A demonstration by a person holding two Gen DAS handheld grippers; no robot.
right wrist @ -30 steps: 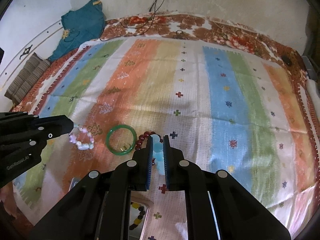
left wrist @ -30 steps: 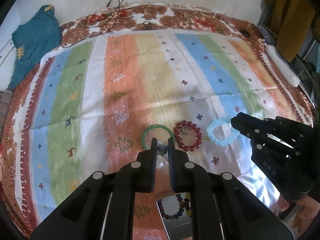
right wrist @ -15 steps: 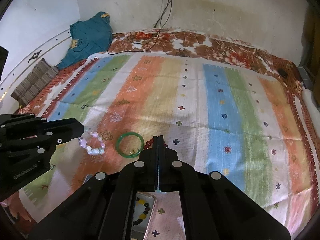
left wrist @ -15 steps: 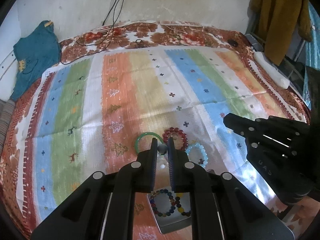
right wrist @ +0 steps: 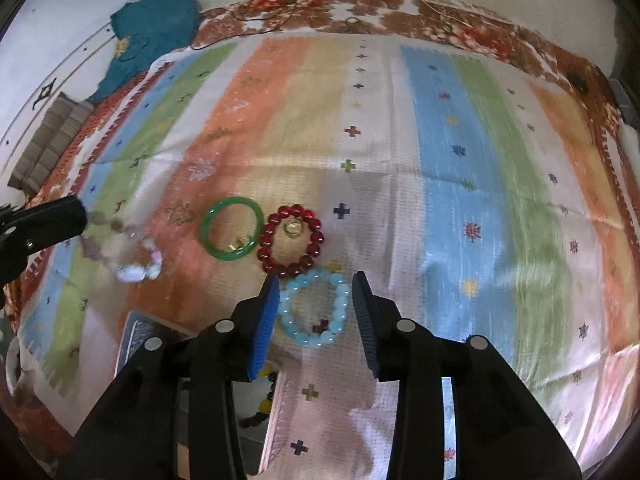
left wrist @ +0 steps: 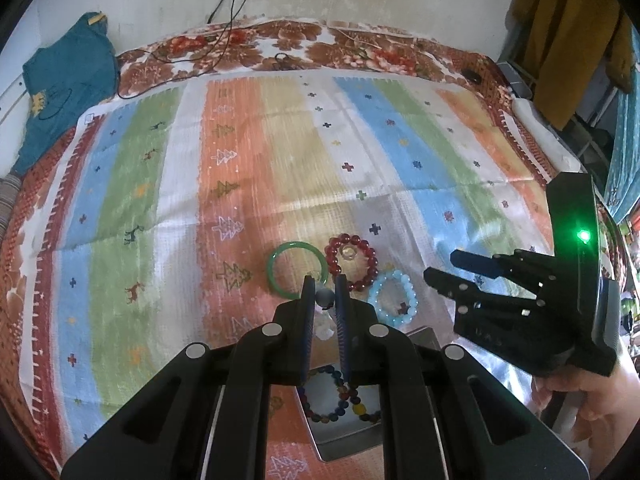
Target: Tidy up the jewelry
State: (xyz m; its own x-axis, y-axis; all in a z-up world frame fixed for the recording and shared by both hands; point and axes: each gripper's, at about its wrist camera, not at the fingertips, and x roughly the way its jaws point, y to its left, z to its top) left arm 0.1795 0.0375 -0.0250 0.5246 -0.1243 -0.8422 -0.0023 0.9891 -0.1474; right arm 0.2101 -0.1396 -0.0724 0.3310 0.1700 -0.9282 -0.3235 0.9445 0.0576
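Jaws of the right gripper [right wrist: 316, 308] are spread wide astride the pale blue bracelet [right wrist: 313, 309], laid flat near the bed's near edge, while a pale beaded bracelet [left wrist: 325, 312] is pinched by the left gripper [left wrist: 324, 294].

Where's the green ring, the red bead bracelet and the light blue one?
green bangle [right wrist: 231, 233]: right wrist view, on its left rim.
red bead bracelet [right wrist: 291, 212]: right wrist view, on its top beads.
light blue bead bracelet [right wrist: 313, 339]: right wrist view, on its bottom beads.
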